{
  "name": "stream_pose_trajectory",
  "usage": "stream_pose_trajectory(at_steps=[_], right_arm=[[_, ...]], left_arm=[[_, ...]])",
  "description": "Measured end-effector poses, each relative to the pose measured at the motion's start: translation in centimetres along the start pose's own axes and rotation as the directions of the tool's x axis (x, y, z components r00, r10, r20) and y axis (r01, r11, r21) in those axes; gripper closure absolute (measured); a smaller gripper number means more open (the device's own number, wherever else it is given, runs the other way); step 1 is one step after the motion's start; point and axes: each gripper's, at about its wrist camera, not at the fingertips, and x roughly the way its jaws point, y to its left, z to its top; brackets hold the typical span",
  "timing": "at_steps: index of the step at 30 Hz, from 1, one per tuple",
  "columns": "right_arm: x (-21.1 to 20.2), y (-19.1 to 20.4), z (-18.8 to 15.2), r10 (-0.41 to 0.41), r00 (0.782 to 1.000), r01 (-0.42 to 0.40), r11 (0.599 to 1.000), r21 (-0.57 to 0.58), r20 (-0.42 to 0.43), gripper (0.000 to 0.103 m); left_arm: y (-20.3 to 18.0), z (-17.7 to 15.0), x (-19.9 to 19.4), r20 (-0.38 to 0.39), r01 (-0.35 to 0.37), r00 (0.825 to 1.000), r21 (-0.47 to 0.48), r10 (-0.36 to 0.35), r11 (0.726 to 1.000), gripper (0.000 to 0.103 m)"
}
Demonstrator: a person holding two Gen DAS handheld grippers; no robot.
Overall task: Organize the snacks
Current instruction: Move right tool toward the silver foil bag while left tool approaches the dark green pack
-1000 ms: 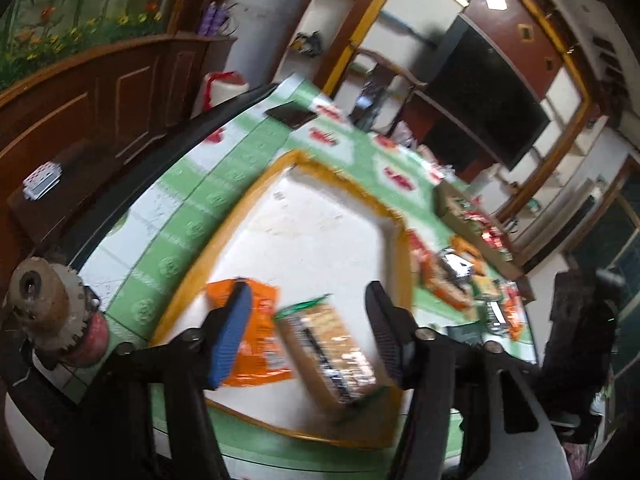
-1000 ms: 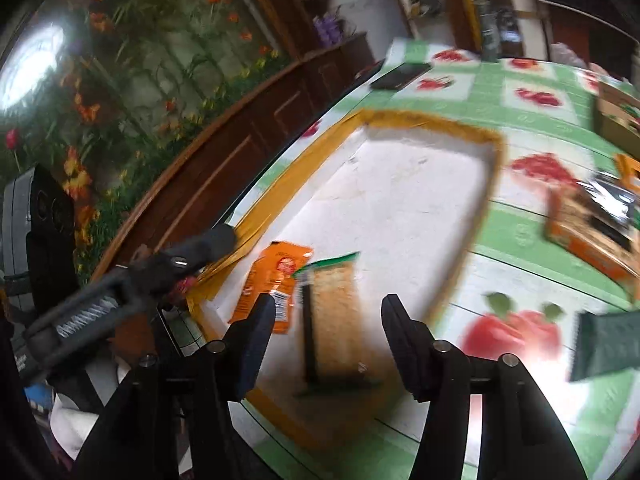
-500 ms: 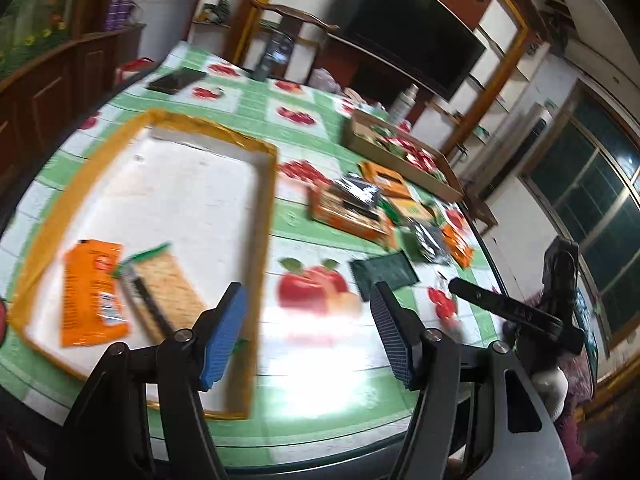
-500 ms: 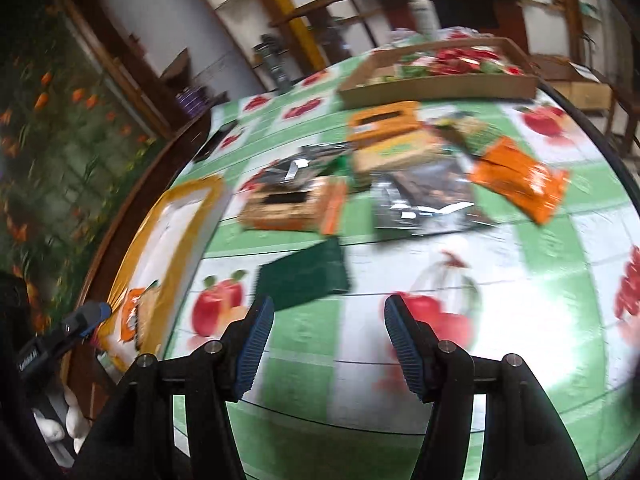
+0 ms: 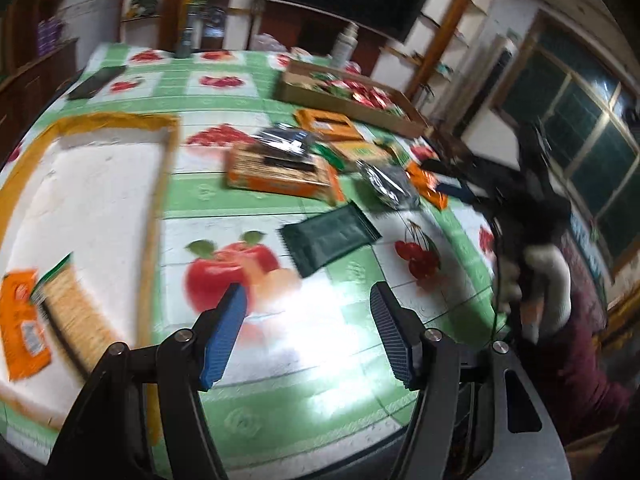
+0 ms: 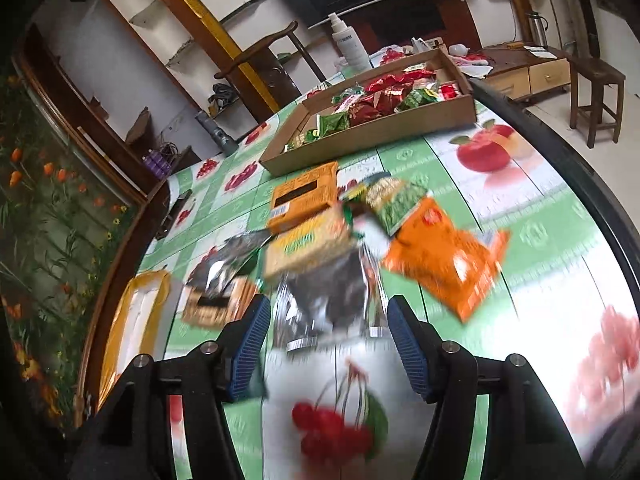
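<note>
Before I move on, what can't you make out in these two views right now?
- Left wrist: cracker pack and orange packet in the yellow tray are motion-blurred, labels unreadable.
- Right wrist: silver bag blurred; contents unknown.
- Right wrist: cardboard box wall hides lower snacks.

An orange packet [image 5: 24,320] and a cracker pack [image 5: 72,312] are laid flat side by side in the yellow-rimmed tray [image 5: 156,208] at nine o'clock. A dark green packet [image 5: 330,236] is seen flat on the cloth near centre. Toward one o'clock, an orange box [image 5: 280,172], a silver pouch [image 6: 332,296] and an orange bag [image 6: 444,268] are heaped together. At twelve, a cardboard tray [image 6: 384,128] is filled with red and green packets.
</note>
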Motion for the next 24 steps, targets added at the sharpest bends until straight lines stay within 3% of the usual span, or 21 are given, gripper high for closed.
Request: stream_pose_trajectory(at_steps=[4, 6, 9, 13, 18, 24], right_arm=[[3.2, -0.1, 1.5, -0.070, 0.998, 0.070, 0.998, 0.004, -0.007, 0.039], [4.4, -0.7, 1.6, -0.063, 0.997, 0.064, 0.997, 0.038, -0.043, 0.039], [4.4, -1.5, 0.7, 0.020, 0.996, -0.010, 0.994, 0.109, -0.087, 0.038], [3.7, -2.0, -0.5, 0.140, 0.976, -0.111, 0.979, 0.169, -0.170, 0.038], [2.3, -1.5, 0.0, 0.046, 0.991, -0.039, 0.997, 0.060, -0.122, 0.034], [4.2, -0.3, 1.9, 0.045, 0.996, -0.046, 0.999, -0.021, -0.079, 0.031]], left_arm=[[-1.8, 1.4, 2.3, -0.036, -0.022, 0.999, 0.080, 0.025, 0.997, 0.040], [-2.1, 2.2, 3.1, -0.044, -0.032, 0.998, 0.098, 0.037, 0.995, 0.040], [-2.7, 3.2, 4.8, -0.059, -0.030, 0.997, 0.147, 0.039, 0.989, 0.040], [-3.3, 3.9, 7.9, -0.111, -0.001, 0.993, 0.223, 0.026, 0.975, 0.040], [-3.6, 4.8, 10.1, -0.114, 0.015, 0.993, 0.270, 0.017, 0.963, 0.040], [-5.2, 4.3, 10.8, -0.127, -0.019, 0.989, 0.379, 0.072, 0.925, 0.034]])
